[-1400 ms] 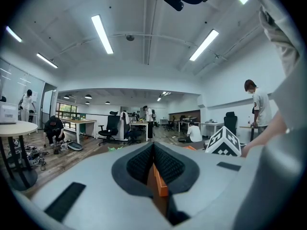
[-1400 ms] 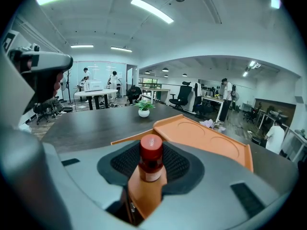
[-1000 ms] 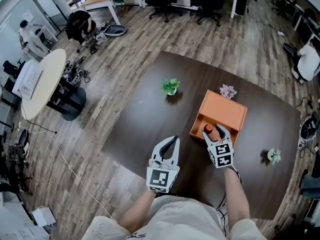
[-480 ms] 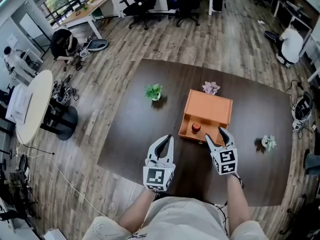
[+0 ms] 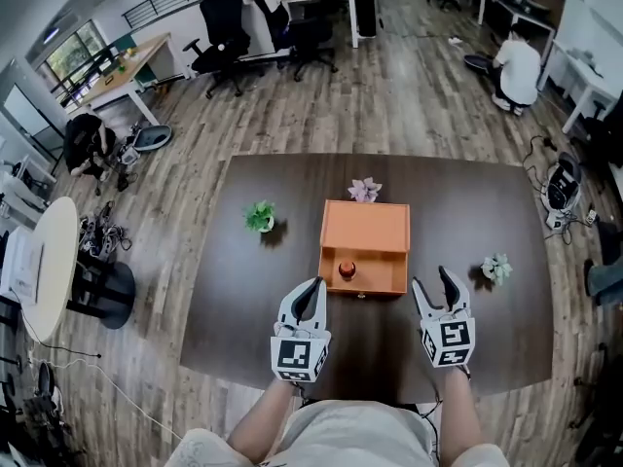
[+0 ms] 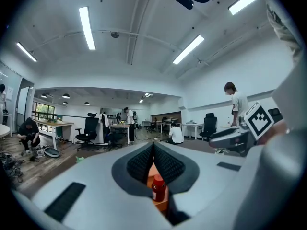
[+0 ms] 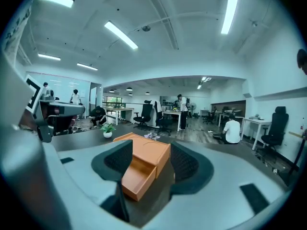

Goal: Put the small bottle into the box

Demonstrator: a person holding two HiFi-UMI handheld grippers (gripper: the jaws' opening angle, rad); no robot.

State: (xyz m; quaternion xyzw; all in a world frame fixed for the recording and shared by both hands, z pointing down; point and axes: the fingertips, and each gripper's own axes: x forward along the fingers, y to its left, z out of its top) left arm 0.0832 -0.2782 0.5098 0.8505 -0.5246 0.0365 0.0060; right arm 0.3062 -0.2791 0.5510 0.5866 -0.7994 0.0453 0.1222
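Here's the picture: the small bottle (image 5: 347,269) is standing in the pulled-out drawer (image 5: 384,278) of the orange box (image 5: 365,227), at the drawer's left end, in the middle of the dark surface (image 5: 234,300). By my read the bottle is already in its place.

Both tools are low in the frame and clear of the box. The left gripper (image 5: 312,288) sits just below and left of the drawer's front edge. Its fingers (image 6: 139,164) are closed, tips meeting, with nothing clamped. Through the small gap beneath those tips, the left gripper view catches the bottle beyond, red and upright, well out of reach of the pads.

The right gripper (image 5: 434,286) is off the drawer's right corner, with its fingers (image 7: 184,166) spread wide and empty. The box only shows in the distance between them.

The key relation is that the bottle lies up and to the right of the left fingers, and up and to the left of the right ones. The left side looks the nearer of the two.

As for its lie, the long axis is vertical. The cap points straight up at the head camera, so from above you see little more than a red disc. It shows no lean that I can make out.

If the drawer is to be pushed shut next, and that's only my guess, the push runs toward the top of the frame, across that axis, and an abrupt shove could tip it.
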